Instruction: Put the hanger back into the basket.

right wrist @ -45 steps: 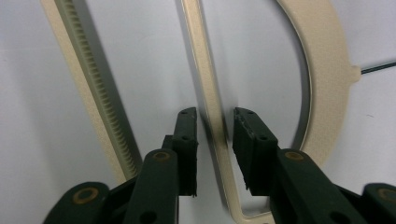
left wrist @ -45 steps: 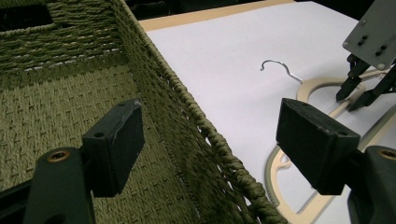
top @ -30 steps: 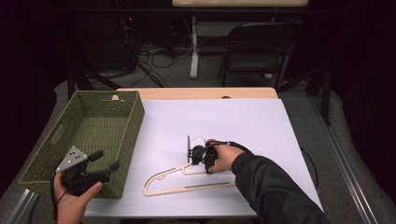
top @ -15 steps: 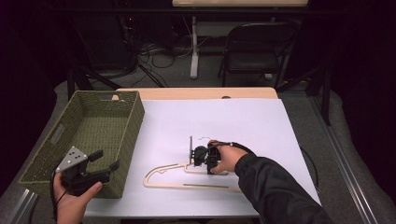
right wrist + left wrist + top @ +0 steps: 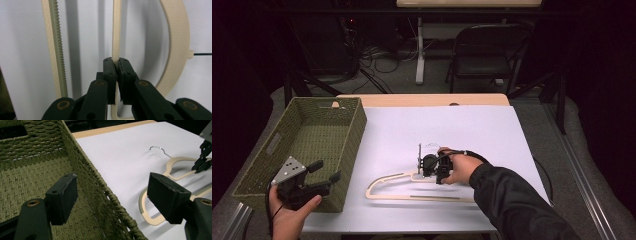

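Cream hanger [image 5: 412,186], near centre of white table [image 5: 492,130]: right gripper [image 5: 117,65] clamped on its thin bar, grasp done; transfer to green basket [image 5: 319,145] at left pending; left gripper [image 5: 112,192] wide, empty.

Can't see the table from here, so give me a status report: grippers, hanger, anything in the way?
Right gripper shut on the hanger bar. Left gripper open at the basket wall. Paper between hanger and basket bare.
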Demonstrator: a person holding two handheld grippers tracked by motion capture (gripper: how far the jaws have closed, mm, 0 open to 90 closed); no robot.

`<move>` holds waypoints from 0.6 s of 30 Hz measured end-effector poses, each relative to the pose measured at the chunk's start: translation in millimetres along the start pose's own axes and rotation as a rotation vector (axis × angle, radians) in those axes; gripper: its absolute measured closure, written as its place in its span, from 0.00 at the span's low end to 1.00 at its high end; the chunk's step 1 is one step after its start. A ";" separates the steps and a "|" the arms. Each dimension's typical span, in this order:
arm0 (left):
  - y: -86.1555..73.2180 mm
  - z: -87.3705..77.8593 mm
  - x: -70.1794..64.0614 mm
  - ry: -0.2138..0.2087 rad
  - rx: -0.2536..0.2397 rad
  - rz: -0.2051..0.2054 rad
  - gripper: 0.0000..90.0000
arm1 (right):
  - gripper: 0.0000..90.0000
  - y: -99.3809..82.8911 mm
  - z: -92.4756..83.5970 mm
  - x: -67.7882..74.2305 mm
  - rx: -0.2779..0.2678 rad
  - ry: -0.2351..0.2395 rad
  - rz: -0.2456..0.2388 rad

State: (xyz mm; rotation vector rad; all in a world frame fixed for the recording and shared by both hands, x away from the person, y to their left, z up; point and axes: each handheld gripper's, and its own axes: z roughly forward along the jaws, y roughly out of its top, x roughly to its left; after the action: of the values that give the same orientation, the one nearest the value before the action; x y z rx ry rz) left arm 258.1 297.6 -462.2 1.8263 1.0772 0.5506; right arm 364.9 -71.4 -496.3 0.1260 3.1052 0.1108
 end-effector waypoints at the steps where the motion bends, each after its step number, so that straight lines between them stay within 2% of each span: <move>1: 0.4 0.5 -0.9 -0.003 0.001 0.001 0.27 | 0.95 0.0 0.0 0.0 0.000 0.000 0.000; 9: 4.6 3.2 -8.3 -0.023 0.011 0.022 0.27 | 0.95 -7.4 -7.9 5.0 0.004 -0.043 -0.025; 12: 6.2 4.0 -10.7 -0.029 0.010 0.027 0.28 | 0.95 -9.3 -11.1 6.4 -0.013 -0.061 -0.035; 13: 7.4 4.8 -12.4 -0.037 0.010 0.031 0.28 | 0.95 -10.6 -13.7 8.0 -0.021 -0.080 -0.042; 16: 8.3 5.8 -14.1 -0.044 0.009 0.032 0.28 | 0.95 -11.9 -15.7 10.6 -0.026 -0.099 -0.057; 17: 8.9 6.4 -15.2 -0.050 0.011 0.033 0.28 | 0.95 -12.7 -17.2 13.9 -0.031 -0.123 -0.077; 18: 9.4 7.3 -16.4 -0.054 0.011 0.037 0.28 | 0.95 -12.7 -17.2 13.9 -0.031 -0.123 -0.077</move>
State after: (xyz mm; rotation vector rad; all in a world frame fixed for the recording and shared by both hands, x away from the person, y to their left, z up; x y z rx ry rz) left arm 259.1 278.3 -456.4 1.8635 1.0142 0.5157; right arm 349.5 -84.1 -480.6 0.0123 2.9792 0.1432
